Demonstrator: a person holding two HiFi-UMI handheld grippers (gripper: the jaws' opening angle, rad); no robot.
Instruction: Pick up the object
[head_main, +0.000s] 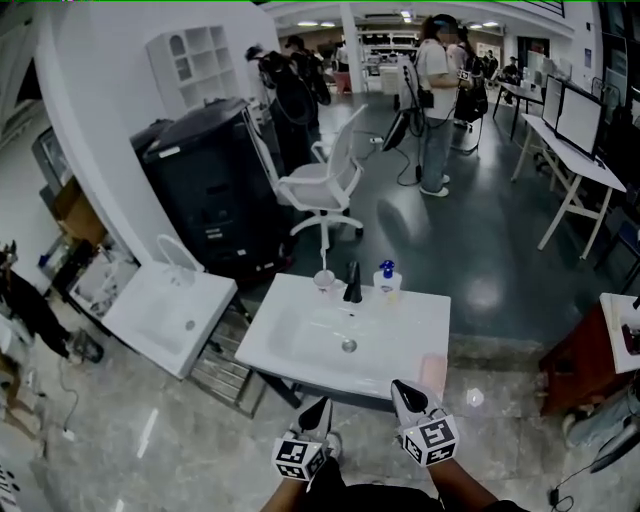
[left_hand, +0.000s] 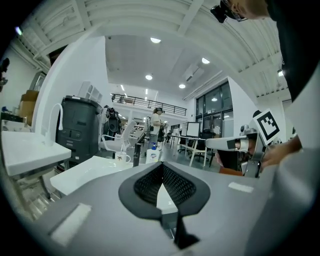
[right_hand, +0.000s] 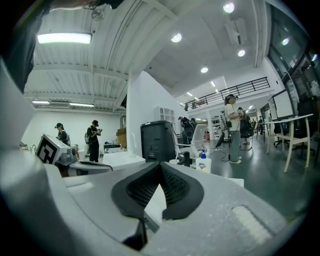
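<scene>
Well, at the far left a spare white sink sits apart from the main sink. Along the main sink's far rim stand 3 things: a cup, a black faucet and a soap bottle, all well beyond both grippers. The left gripper hovers at the near rim, its 2 jaws pressed together on nothing. The right gripper is likewise closed and empty. A pale pink object lies on the near right corner, just beside its tips.
</scene>
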